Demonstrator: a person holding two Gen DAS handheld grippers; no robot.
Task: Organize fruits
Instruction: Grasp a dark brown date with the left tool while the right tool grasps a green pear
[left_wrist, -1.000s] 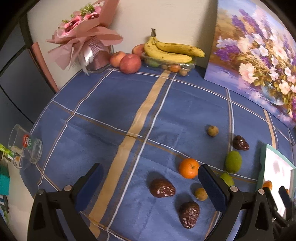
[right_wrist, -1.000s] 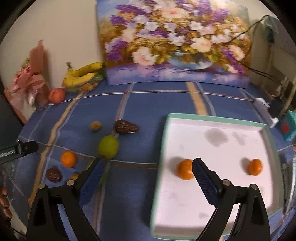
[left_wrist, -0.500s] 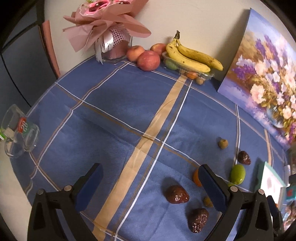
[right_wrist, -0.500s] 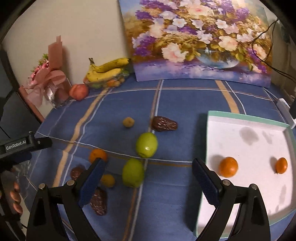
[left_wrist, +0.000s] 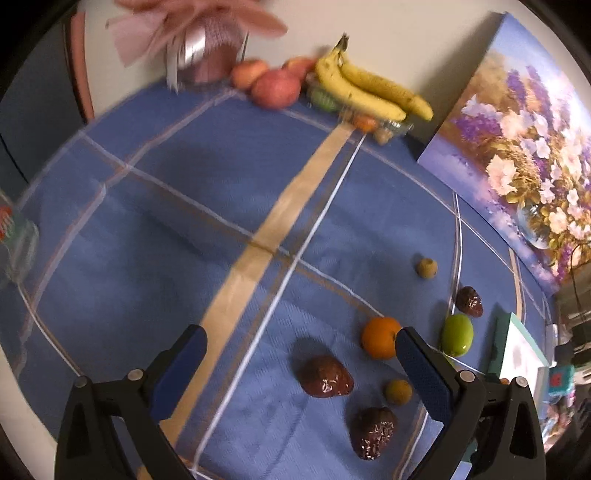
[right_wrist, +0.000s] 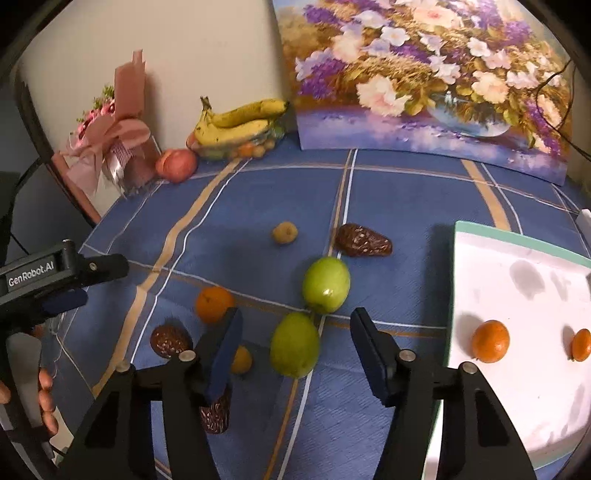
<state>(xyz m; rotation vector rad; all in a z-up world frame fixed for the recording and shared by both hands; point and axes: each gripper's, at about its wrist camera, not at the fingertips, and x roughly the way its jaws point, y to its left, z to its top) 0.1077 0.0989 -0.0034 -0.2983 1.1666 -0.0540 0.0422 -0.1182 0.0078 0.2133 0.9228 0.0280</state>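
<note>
The right claw (right_wrist: 295, 332) is closing, and the near green fruit (right_wrist: 294, 344) lies between its two blue pads, but the pads do not press on it yet: a gap shows on each side. This fruit lies on the blue cloth of the counter (right_wrist: 406, 192), toward the near edge, just beside the second green fruit (right_wrist: 326, 284), which is a little farther from that edge. The white tray (right_wrist: 524, 398) stands at the right side of the counter and already has two oranges in it, a bigger one (right_wrist: 490, 341) and a smaller one (right_wrist: 580, 345). I think the step in hand is to take the near green fruit and bring it to the tray. To do it well, the claw should go lower first, so that the pads meet the widest part of the fruit and not its top, because a round smooth fruit can slip out upward. It is better to close slowly and keep the far green fruit outside the pads. The small yellow fruit (right_wrist: 242, 359) and a dark wrinkled fruit (right_wrist: 215, 413) lie near the left pad, so this pad should not push them. The left claw (left_wrist: 295, 354) is spread wide and holds nothing; it hangs over the cloth near the orange (left_wrist: 380, 337) and another dark wrinkled fruit (left_wrist: 325, 376).
</note>
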